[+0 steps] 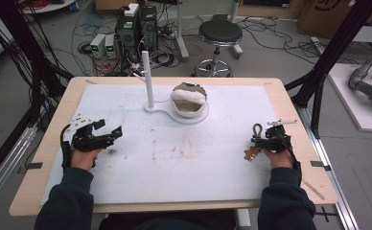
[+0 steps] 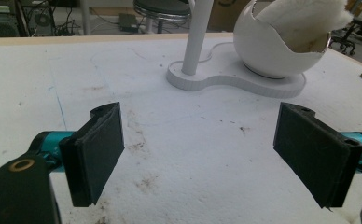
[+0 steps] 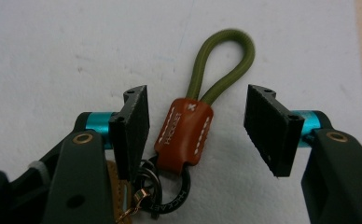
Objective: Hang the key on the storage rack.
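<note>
A keychain lies on the white mat (image 1: 174, 163) at the right: an olive cord loop (image 3: 226, 60), a brown leather tab (image 3: 184, 133) and dark metal rings (image 3: 167, 196) below it. My right gripper (image 3: 198, 100) stands open around the leather tab, with mat showing between the tab and the right pad (image 3: 268, 126); the left pad sits close beside the tab. In the high view that right gripper (image 1: 265, 139) is over the keychain (image 1: 257, 130) near the mat's right edge. My left gripper (image 1: 110, 132) rests at the left, its jaws wide open (image 2: 200, 140) over bare mat.
A white stand (image 1: 174, 115) sits at the back centre, with an upright post (image 1: 148, 79) and a cracked-egg bowl (image 1: 190, 98) holding white stuffing. A stool (image 1: 218, 36), computers and cables stand on the floor beyond the table. The mat is stained in the middle.
</note>
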A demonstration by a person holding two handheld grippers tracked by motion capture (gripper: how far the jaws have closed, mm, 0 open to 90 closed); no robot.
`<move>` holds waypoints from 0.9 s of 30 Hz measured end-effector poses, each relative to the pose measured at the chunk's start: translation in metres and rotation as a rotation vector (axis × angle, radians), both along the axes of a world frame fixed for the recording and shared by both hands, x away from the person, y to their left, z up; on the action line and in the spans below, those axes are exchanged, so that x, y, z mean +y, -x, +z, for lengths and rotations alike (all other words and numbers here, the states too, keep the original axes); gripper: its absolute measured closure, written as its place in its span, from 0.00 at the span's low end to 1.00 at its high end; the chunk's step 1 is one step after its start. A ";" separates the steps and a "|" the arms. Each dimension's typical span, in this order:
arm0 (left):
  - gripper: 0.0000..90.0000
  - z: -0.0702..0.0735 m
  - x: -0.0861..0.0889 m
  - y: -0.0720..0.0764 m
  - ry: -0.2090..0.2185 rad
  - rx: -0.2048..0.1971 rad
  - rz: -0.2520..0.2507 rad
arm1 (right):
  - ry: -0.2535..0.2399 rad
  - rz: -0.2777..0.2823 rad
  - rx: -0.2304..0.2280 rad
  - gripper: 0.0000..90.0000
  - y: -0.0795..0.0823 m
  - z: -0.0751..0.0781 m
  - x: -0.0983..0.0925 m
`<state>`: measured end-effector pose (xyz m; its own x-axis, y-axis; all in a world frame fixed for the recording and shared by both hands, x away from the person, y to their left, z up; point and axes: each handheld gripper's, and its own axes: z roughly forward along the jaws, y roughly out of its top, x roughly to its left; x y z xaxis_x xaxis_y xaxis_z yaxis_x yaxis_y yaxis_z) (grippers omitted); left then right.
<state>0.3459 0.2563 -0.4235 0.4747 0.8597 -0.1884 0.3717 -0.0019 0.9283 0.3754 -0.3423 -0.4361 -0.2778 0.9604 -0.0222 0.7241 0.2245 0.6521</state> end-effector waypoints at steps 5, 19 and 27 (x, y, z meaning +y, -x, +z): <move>0.18 -0.001 0.000 0.000 0.002 0.007 0.002 | 0.014 -0.013 0.045 0.53 0.000 -0.003 0.002; 0.19 -0.001 0.002 0.000 -0.001 0.005 0.011 | -0.111 0.059 -0.013 0.82 0.005 0.013 0.013; 0.19 0.000 0.003 0.000 0.000 -0.002 0.013 | -0.216 0.223 -0.223 0.82 0.015 0.049 0.057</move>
